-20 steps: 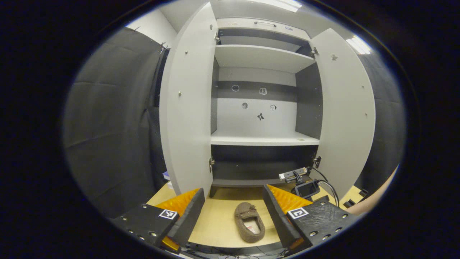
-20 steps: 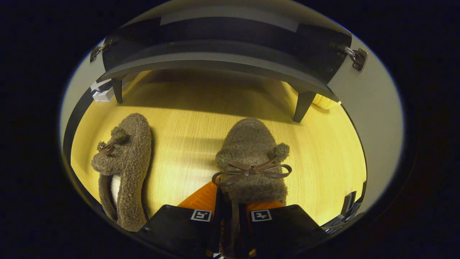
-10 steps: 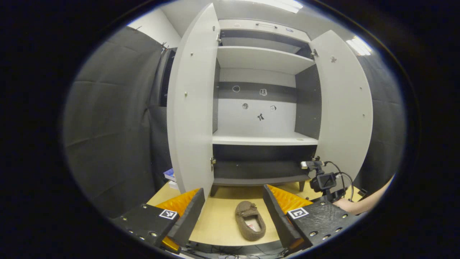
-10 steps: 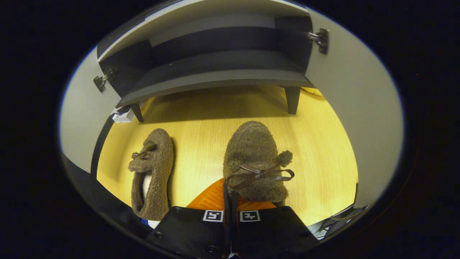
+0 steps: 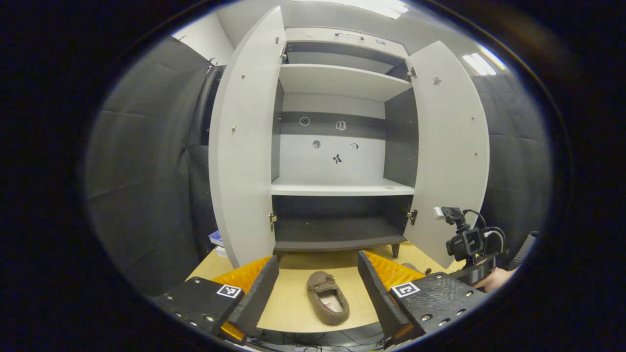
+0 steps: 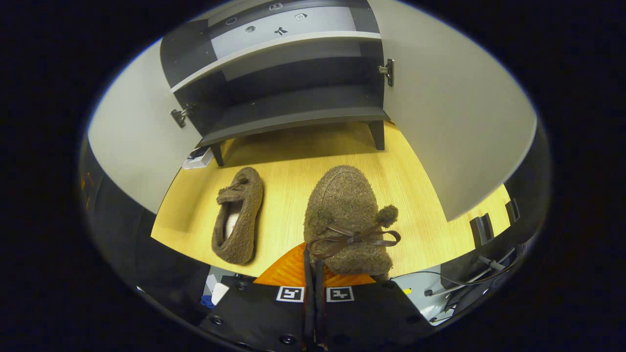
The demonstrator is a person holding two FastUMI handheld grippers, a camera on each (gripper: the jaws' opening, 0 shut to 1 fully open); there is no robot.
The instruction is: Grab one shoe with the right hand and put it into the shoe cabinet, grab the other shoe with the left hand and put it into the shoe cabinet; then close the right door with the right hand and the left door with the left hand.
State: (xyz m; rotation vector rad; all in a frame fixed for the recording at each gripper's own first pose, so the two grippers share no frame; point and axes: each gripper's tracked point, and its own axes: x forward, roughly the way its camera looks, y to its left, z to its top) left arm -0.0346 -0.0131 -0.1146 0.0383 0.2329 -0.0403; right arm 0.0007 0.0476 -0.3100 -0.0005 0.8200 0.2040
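A fuzzy brown shoe with a bow (image 6: 347, 220) hangs above the wooden floor (image 6: 293, 171), clamped at its heel by my right gripper (image 6: 313, 274), which is shut on it. The other brown shoe (image 6: 238, 215) (image 5: 326, 298) lies on the floor to its left, toe toward the shoe cabinet (image 5: 337, 188). Both cabinet doors stand wide open: the left door (image 5: 244, 146) and the right door (image 5: 447, 146). The dark bottom shelf (image 6: 293, 105) is bare. My left gripper (image 5: 318, 261) is open, held back from and above the lying shoe. In the left gripper view the right gripper (image 5: 469, 244) is at the right, in front of the right door.
The cabinet stands on short dark legs (image 6: 377, 134). A small white box (image 6: 198, 156) lies by its left leg. The wooden floor ends at a front edge (image 6: 205, 247), with cables and grey gear (image 6: 440, 288) below it. Black cloth walls (image 5: 146, 171) flank the cabinet.
My right gripper has lifted the held shoe up and back from the cabinet, so floor and cabinet look farther off. In the left gripper view it has moved right. The other shoe has stayed put.
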